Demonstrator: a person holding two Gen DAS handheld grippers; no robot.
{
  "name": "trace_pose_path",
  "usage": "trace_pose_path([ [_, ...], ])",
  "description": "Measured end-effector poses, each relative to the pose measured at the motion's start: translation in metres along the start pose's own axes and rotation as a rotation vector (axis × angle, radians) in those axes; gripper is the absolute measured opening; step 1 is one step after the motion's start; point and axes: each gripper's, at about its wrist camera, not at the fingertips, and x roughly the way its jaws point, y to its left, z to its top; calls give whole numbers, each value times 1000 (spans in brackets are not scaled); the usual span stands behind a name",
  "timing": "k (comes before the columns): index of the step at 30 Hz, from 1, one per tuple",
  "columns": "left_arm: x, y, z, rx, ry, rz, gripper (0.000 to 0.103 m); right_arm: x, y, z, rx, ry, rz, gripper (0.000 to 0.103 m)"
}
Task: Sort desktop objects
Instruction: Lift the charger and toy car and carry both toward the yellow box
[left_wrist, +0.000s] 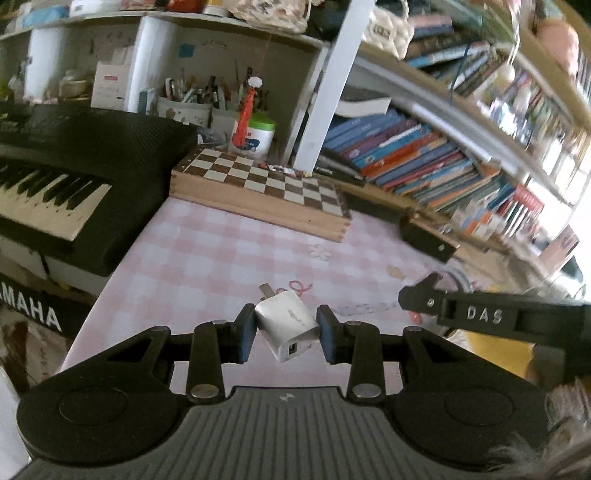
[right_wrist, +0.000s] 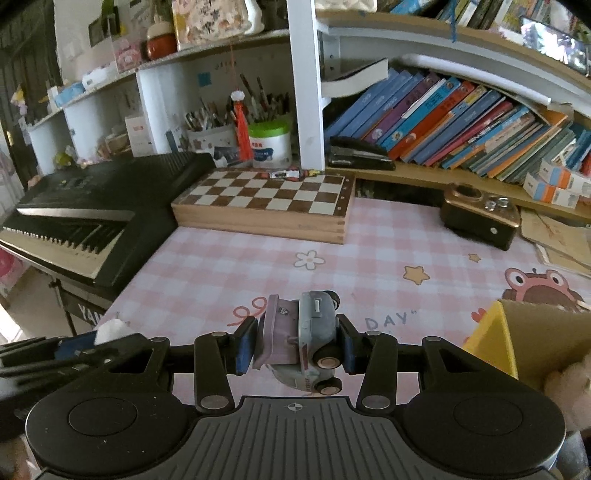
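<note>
My left gripper (left_wrist: 286, 332) is shut on a white USB charger plug (left_wrist: 286, 323), held tilted above the pink checked tablecloth (left_wrist: 221, 258), prongs pointing away and the USB port toward me. In the right wrist view my right gripper (right_wrist: 297, 341) is shut on a small grey and pink toy car (right_wrist: 301, 332), lifted off the cloth with its wheels facing right. The right gripper's finger marked DAS (left_wrist: 480, 314) shows at the right of the left wrist view. The left gripper with the white plug (right_wrist: 110, 330) appears blurred at the left edge of the right wrist view.
A wooden chessboard box (right_wrist: 266, 203) lies at the back of the desk, a black keyboard (right_wrist: 85, 218) to the left, a small dark speaker (right_wrist: 480, 218) at the right. A yellow cardboard box (right_wrist: 517, 339) stands at the near right. Leaning books (right_wrist: 461, 118) fill the shelf behind.
</note>
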Motion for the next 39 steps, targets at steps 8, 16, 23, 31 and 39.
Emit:
trace_pose_path([
  [8,-54,6,-10,-57,-22,-73,33,-44,12,-19,-34,-32,13,44],
  [16,-97,12,-25,-79,-32,-117,33,-78,29,-50,-46,-20,23,44],
  [23,-132,19,-43,-80,-32,-137,33,-102,46,-79,-36,7,21,44],
  [31,-164,22,-66,-60,-9,-164,33,-135,61,-108,-10,1,19,44],
  [39,-191,23,-93,-27,45,-209,33,-168,70,-146,26,9,-14,44],
])
